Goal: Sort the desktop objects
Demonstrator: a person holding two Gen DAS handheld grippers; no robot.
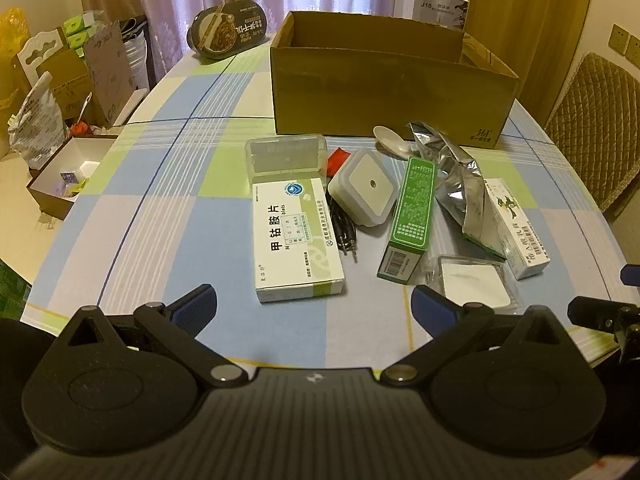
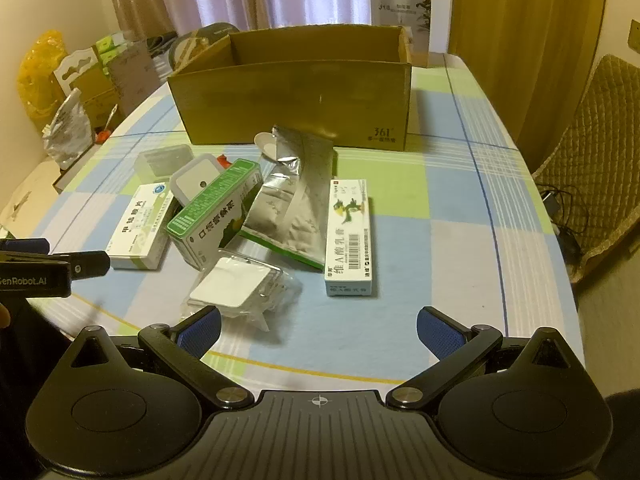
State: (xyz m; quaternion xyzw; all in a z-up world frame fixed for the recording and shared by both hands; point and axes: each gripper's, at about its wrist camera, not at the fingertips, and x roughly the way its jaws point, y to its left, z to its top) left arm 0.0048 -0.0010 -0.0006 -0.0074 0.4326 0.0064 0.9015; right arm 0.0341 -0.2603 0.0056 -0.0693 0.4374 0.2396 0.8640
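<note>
Medicine boxes point(image 1: 298, 236), a green carton point(image 1: 408, 216), a foil pouch point(image 1: 456, 184) and a white night light point(image 1: 366, 190) crowding mid-table, just before an open cardboard box point(image 1: 384, 92). Leaving bare checked tablecloth point(image 2: 460, 240) to the right, toward the table's edge, and along the near rim. Hovering low above the near rim, left gripper point(image 1: 314, 304) and right gripper point(image 2: 318, 326) both gaping wide, gripping nothing, touching nothing.

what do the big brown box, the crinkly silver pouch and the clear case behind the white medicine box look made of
Big brown open-topped box: looks like matte cardboard, with raw cut edges at the rim.
Crinkly silver pouch: likely metallised foil, shiny and sharply creased.
Clear rectangular case: probably frosted translucent plastic, with rounded moulded corners.
</note>
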